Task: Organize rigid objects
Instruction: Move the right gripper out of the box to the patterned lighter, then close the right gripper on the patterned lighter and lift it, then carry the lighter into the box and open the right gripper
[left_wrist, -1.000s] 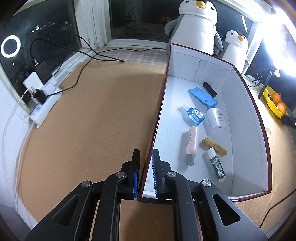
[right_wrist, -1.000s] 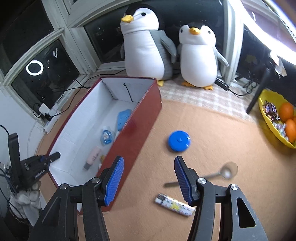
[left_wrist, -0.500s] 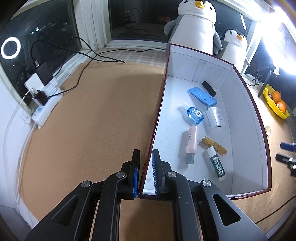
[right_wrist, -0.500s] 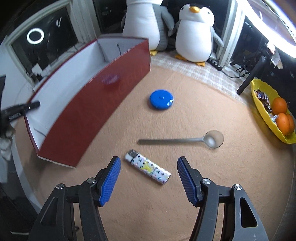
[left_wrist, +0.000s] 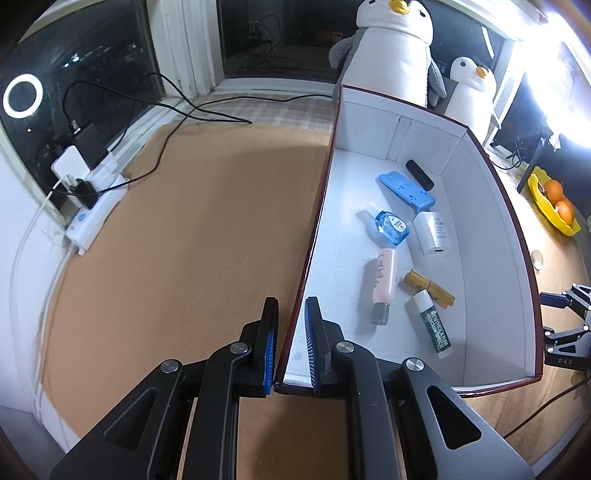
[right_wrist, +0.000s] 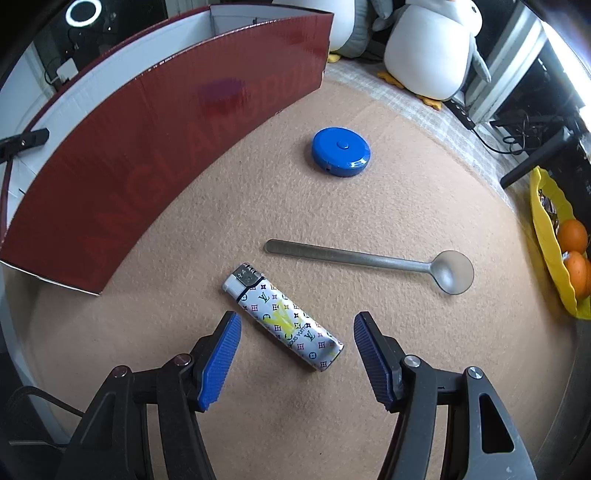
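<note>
My left gripper (left_wrist: 290, 343) is shut on the near corner wall of the red box (left_wrist: 314, 229), which is white inside and holds several small items: a pink tube (left_wrist: 382, 284), a lip balm (left_wrist: 432, 323), a blue case (left_wrist: 406, 190). The box's red outer wall (right_wrist: 155, 147) fills the left of the right wrist view. My right gripper (right_wrist: 295, 354) is open low over the mat, its jaws on either side of a white patterned lighter (right_wrist: 282, 315). A metal spoon (right_wrist: 373, 260) and a blue round tape measure (right_wrist: 340, 150) lie beyond it.
A yellow bowl with oranges (right_wrist: 554, 243) stands at the right edge. Two plush penguins (right_wrist: 428, 48) stand behind the mat. A power strip with cables (left_wrist: 92, 206) lies by the window at the left.
My right gripper has moved down and forward, so the lighter now lies between its open jaws. My left gripper still holds the box wall, unmoved.
</note>
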